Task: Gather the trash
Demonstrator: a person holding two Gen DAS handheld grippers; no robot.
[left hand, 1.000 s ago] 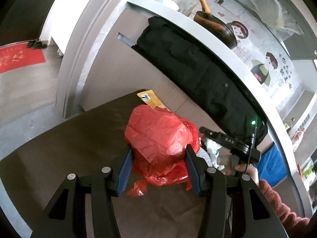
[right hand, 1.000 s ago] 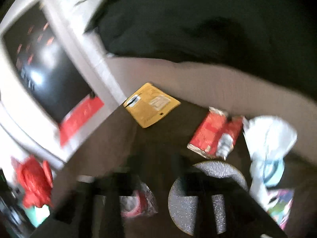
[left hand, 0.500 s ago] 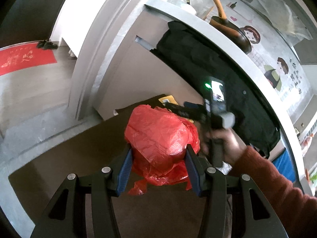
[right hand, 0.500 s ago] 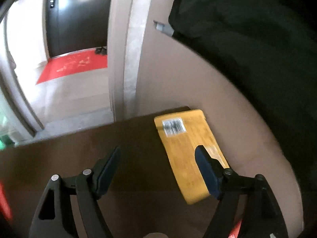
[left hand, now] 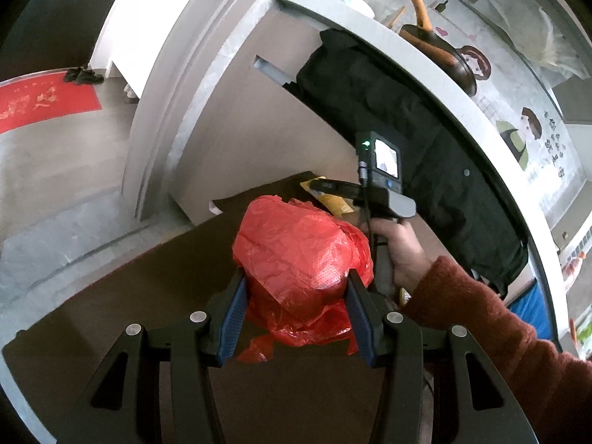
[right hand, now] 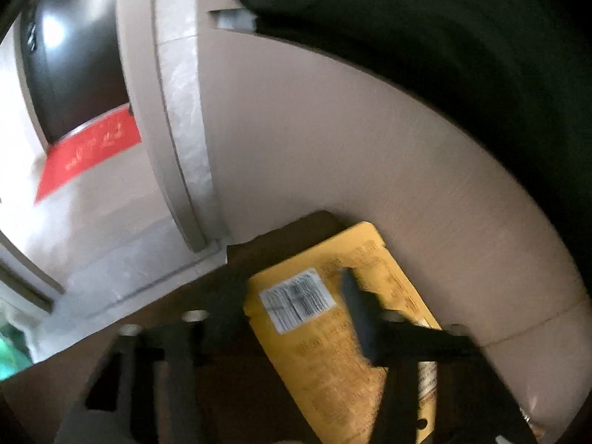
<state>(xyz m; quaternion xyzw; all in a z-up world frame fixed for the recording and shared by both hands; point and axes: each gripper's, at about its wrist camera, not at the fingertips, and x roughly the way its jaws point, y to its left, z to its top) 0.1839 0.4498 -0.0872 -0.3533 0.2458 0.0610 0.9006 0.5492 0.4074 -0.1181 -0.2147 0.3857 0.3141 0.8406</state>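
- Left gripper (left hand: 294, 309): blue-padded fingers (left hand: 231, 318) clamped on both sides of a red plastic bag (left hand: 299, 259), bag bulging up between them, crumpled loose edges hanging below the pads.
- Bag is held over the brown table (left hand: 111, 318); can't tell whether its bottom touches the surface.
- Right gripper (right hand: 292, 307): right wrist view is motion-blurred; fingers look spread, one on each side of the barcode end of a yellow snack packet (right hand: 325, 333). Right finger (right hand: 357, 310) overlaps the packet; contact can't be confirmed.
- Yellow packet lies flat on the brown table (right hand: 222, 388) at its far corner, just beside the beige cabinet panel (right hand: 351, 148). White barcode label (right hand: 296, 298) near its far end.
- In the left wrist view the right gripper (left hand: 325, 187) reaches over the yellow packet (left hand: 333, 203), just beyond the red bag. Person's right hand (left hand: 401, 248) grips the handle, red-brown sleeve (left hand: 499, 333) behind it. Small screen (left hand: 386, 159) and green light lit on the device.
- Black garment (left hand: 388, 125) draped over the grey counter edge (left hand: 425, 55) above the cabinet.
- Brown pan with wooden handle (left hand: 436, 44) on the counter, cartoon wall stickers (left hand: 481, 66) behind.
- Red doormat (left hand: 40, 100) on the floor far left, dark shoes (left hand: 83, 76) just past it.
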